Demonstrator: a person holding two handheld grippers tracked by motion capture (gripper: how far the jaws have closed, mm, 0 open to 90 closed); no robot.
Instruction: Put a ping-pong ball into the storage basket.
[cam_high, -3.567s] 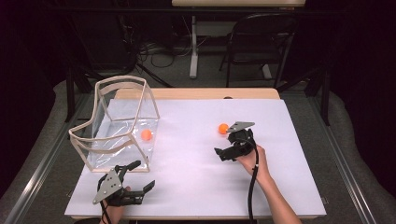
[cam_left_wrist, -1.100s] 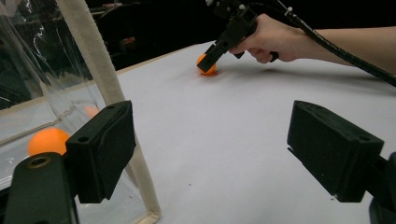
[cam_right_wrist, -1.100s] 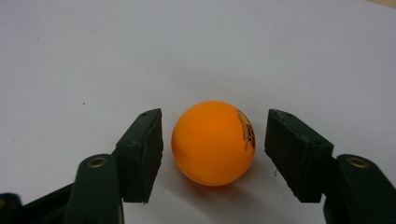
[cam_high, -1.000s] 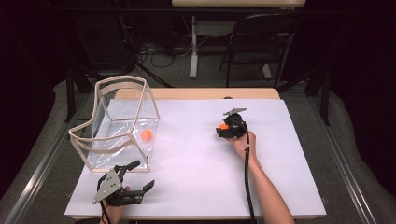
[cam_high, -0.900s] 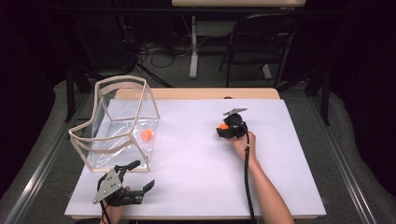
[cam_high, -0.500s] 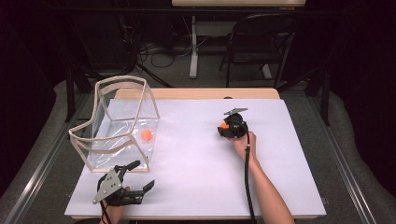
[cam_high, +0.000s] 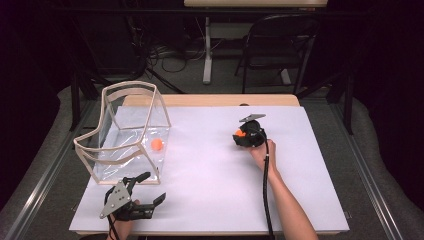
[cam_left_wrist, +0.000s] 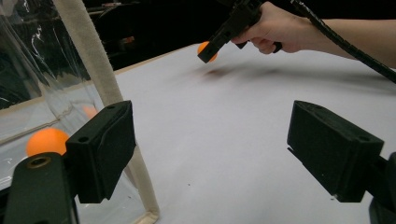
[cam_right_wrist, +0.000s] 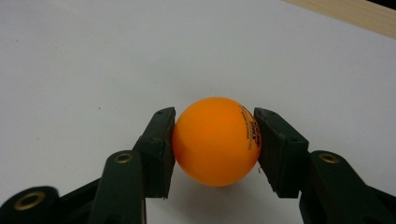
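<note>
An orange ball sits pinched between the two black jaws of my right gripper, which is shut on it. From above, that gripper is right of the table's middle with the ball at its tip. In the left gripper view the same ball hangs a little above the white tabletop, over its shadow. A second orange ball lies inside the clear box at the left. My left gripper is open at the front left, just in front of the box, holding nothing.
The box's cream-edged corner stands close beside the left gripper's left jaw. The white table sheet spreads between the two grippers. A wooden strip borders the far edge, and a chair stands beyond it.
My right gripper has moved away from the person to the ball that lay on the table and has shut on it. The left gripper and the box have not moved.
</note>
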